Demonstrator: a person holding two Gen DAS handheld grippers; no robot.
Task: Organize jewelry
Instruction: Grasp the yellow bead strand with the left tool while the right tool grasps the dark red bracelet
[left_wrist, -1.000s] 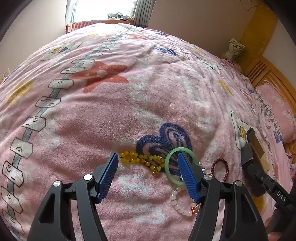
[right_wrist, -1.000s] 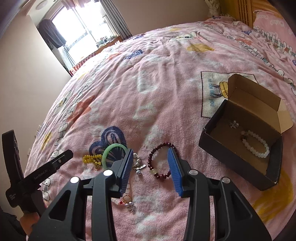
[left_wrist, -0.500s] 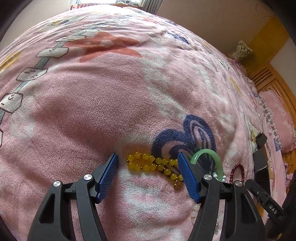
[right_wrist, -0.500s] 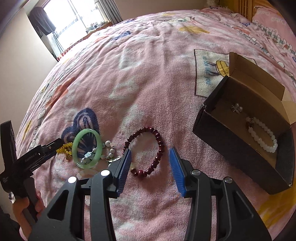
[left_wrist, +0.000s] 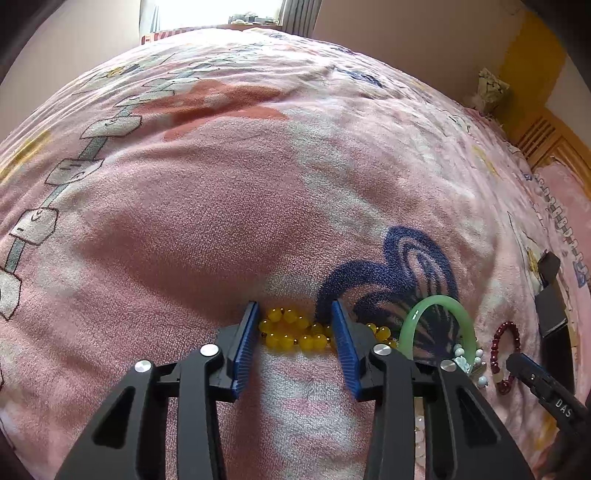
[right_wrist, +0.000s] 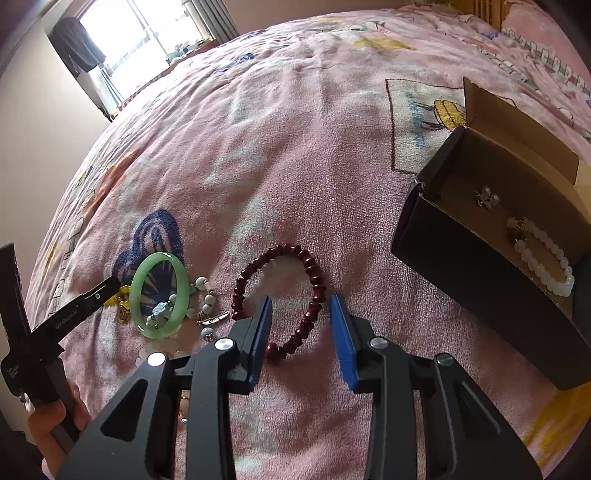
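while both jaws close, i log: left gripper (left_wrist: 295, 325) astride yellow bead bracelet (left_wrist: 291, 332), long axis across jaws; right gripper (right_wrist: 301, 321) around near arc of dark red bracelet (right_wrist: 280, 299) on bed (right_wrist: 295, 147); pads not yet pressing either.

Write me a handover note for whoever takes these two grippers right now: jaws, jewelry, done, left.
Left gripper: jaws closing around the yellow bead bracelet, not yet gripped.
Right gripper: jaws closing, one side of the dark red bead bracelet between them, not gripped.
On the blanket: green bangle, a white-bead charm strand partly through it.
Done: white bead bracelet and a small silver piece lie in the open box.
Left: finish both grasps, box them, then the bangle and strand.
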